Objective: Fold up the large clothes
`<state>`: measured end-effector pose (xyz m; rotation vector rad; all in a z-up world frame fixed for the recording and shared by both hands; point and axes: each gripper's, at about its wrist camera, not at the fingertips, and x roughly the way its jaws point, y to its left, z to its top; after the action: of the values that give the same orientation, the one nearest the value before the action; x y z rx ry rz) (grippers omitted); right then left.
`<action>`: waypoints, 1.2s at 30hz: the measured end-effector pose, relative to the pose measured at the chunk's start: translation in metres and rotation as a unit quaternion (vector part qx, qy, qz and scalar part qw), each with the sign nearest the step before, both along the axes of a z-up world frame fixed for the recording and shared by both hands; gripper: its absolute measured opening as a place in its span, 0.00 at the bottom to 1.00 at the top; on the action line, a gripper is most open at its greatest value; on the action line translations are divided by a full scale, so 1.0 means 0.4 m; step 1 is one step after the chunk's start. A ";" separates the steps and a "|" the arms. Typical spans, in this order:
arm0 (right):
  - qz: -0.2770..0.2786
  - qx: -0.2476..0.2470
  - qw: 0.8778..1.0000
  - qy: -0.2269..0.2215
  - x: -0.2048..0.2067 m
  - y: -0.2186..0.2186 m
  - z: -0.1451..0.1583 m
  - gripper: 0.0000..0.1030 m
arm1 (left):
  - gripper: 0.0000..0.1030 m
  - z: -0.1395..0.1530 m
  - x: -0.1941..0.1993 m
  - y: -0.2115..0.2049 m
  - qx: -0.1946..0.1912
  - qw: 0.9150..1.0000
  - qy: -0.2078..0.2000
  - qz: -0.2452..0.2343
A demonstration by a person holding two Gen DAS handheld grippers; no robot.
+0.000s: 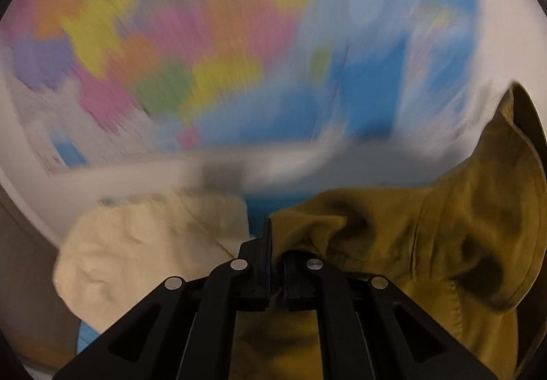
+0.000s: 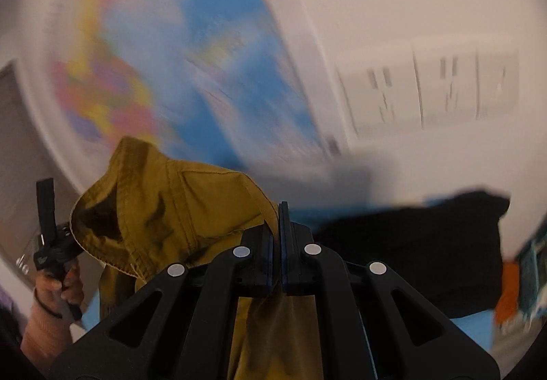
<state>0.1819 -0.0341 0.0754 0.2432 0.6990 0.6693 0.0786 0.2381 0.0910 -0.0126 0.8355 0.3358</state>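
**Mustard garment pinched at both ends**

At the bottom centre of each wrist view, a hand-held gripper has its jaws closed on the mustard-yellow garment [image 1: 427, 243]. The left hand-held gripper [image 1: 276, 253] clamps a bunched fold, and the cloth billows to the lower right of the frame. The right hand-held gripper [image 2: 276, 236] pinches an edge, with the cloth hanging at lower left. A cream cloth [image 1: 136, 250] lies lower left, a black garment [image 2: 427, 250] at right. The colourful map [image 1: 171, 38] behind is blurred.

A home room: a colourful wall map [image 1: 164, 48] above piled clothes [image 1: 147, 243].
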 end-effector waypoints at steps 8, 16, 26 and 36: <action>-0.060 -0.095 0.987 0.113 0.142 0.049 -0.288 0.74 | 0.57 -0.216 0.066 0.062 -0.008 0.997 0.078 0.004; 0.081 -0.095 0.991 0.051 -0.217 -0.068 -0.187 0.94 | 0.80 -0.170 -0.229 0.016 -0.047 0.987 0.047 -0.144; 0.097 -0.088 0.984 0.122 -0.430 -0.115 -0.303 0.13 | 0.21 -0.327 -0.390 -0.147 0.010 0.970 0.109 -0.217; -0.030 -0.115 0.993 -0.018 -0.308 -0.254 0.026 0.08 | 0.03 -0.015 -0.378 0.122 -0.094 0.988 -0.019 -0.118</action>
<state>0.0587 -0.1359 0.0859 0.0391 0.7256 0.5283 -0.0728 0.2870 0.0851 -0.0953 0.8189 0.0318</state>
